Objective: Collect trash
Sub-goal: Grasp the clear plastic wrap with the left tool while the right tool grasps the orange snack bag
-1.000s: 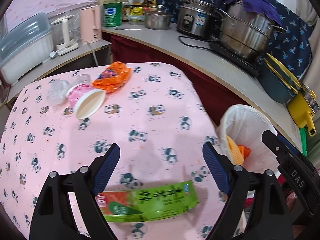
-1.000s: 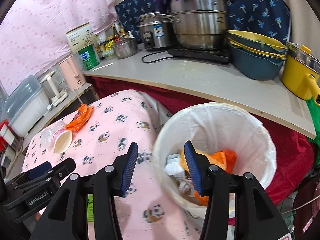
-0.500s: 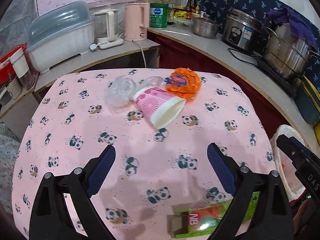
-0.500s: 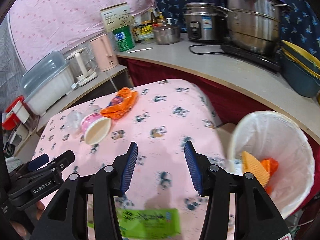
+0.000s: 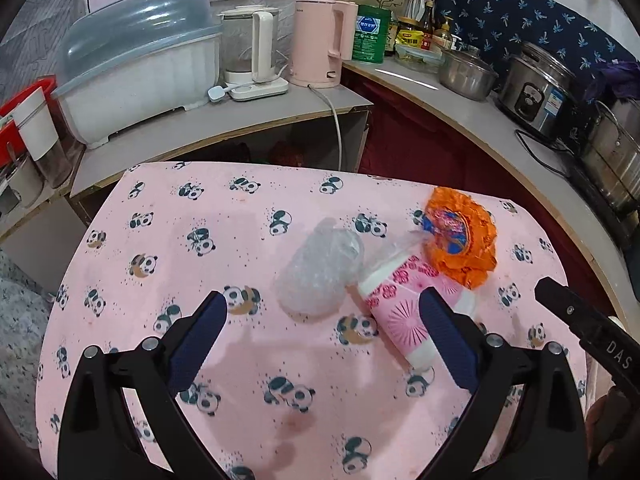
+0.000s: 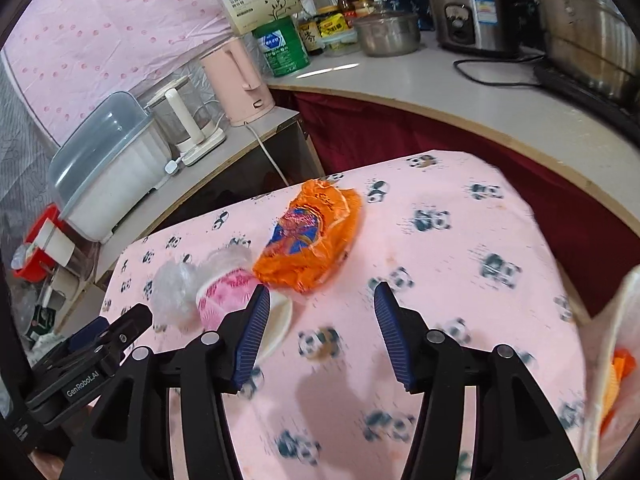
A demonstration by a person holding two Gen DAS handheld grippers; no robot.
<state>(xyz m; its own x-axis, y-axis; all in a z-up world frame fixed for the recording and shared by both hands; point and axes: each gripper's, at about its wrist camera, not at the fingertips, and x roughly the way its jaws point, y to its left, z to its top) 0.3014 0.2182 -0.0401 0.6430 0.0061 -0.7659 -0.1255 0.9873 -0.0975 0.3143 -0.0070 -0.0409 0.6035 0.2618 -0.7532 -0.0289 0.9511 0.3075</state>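
Three pieces of trash are lying together on the panda-print counter (image 5: pixel 168 248): a clear bag (image 5: pixel 318 272), a tipped pink cup (image 5: pixel 400 312) and an orange wrapper (image 5: pixel 460 240), touching in a row. The left gripper (image 5: pixel 324 340) is hovering just short of the bag and cup, jaws having just been opening, nothing between them. The right gripper (image 6: pixel 318 334), also just been opening and empty, is hanging near the wrapper; a white bin (image 6: pixel 608 360) is standing at the right edge.

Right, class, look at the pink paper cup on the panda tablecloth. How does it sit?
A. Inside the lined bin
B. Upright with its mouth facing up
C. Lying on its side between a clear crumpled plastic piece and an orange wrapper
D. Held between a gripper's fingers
C: the pink paper cup lies on its side on the tablecloth, with the clear crumpled plastic on one side and the orange wrapper on the other.
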